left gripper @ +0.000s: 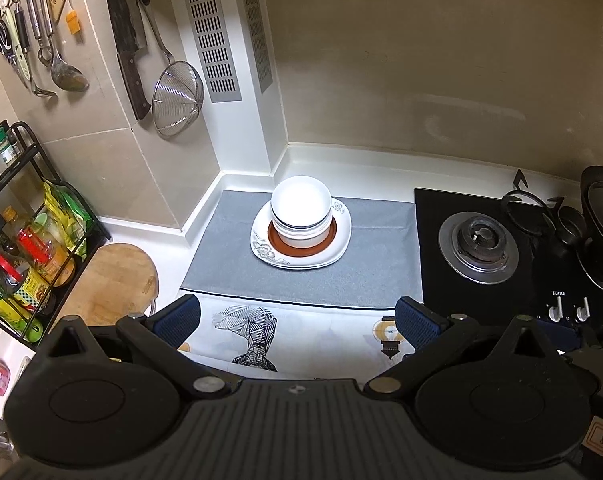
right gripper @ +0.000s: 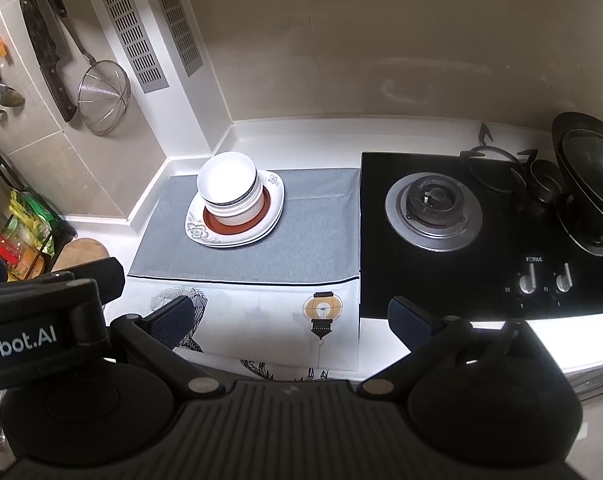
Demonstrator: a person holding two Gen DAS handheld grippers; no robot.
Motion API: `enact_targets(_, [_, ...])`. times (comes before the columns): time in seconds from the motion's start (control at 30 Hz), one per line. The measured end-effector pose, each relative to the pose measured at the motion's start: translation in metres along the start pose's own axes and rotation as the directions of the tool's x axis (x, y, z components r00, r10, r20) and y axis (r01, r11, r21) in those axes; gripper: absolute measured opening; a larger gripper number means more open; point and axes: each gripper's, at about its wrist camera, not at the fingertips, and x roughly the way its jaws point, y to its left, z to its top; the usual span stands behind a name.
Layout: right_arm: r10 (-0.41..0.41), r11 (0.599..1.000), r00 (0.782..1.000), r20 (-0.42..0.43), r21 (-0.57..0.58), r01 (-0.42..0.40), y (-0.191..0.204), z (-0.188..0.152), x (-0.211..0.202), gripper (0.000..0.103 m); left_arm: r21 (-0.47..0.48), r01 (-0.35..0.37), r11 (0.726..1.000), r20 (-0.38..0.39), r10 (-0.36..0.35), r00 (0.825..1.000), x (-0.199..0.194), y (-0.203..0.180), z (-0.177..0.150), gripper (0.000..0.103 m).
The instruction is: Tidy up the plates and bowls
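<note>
White bowls (left gripper: 300, 208) (right gripper: 228, 189) sit nested in one stack on a brown-rimmed plate (left gripper: 332, 236) (right gripper: 266, 207). That plate rests on white floral plates (left gripper: 261, 246) (right gripper: 197, 229) on the grey mat (left gripper: 373, 264) (right gripper: 309, 240). My left gripper (left gripper: 297, 320) hangs open well in front of the stack, with nothing between its fingers. My right gripper (right gripper: 291, 322) is also open and holds nothing, back from the stack and to its right. The left gripper's body (right gripper: 41, 320) shows at the left edge of the right wrist view.
A black gas hob (left gripper: 477, 240) (right gripper: 433, 208) with a wok (left gripper: 601, 224) (right gripper: 589, 176) lies right of the mat. A spice rack (left gripper: 21, 240) and round wooden board (left gripper: 109, 284) stand at left. Knives and a strainer (left gripper: 177, 98) hang on the wall. A printed cloth (left gripper: 301, 336) covers the counter front.
</note>
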Motion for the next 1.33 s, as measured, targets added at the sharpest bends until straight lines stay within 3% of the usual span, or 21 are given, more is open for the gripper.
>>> enact_targets(1.0, [0.031,0.999,0.999,-0.01,0.016,-0.031,-0.006,-0.002,0.001,0.103,0.011,-0.041,0.999,0.001,0.041,0.999,-0.004,-0.011,-0.003,0.103])
enact_targets(1.33, [-0.023,0.999,1.0,-0.021,0.03,0.024,-0.004,-0.008,0.021,0.103,0.062,-0.02,0.998,-0.019,0.021,1.0,0.021,-0.011,-0.005,0.103])
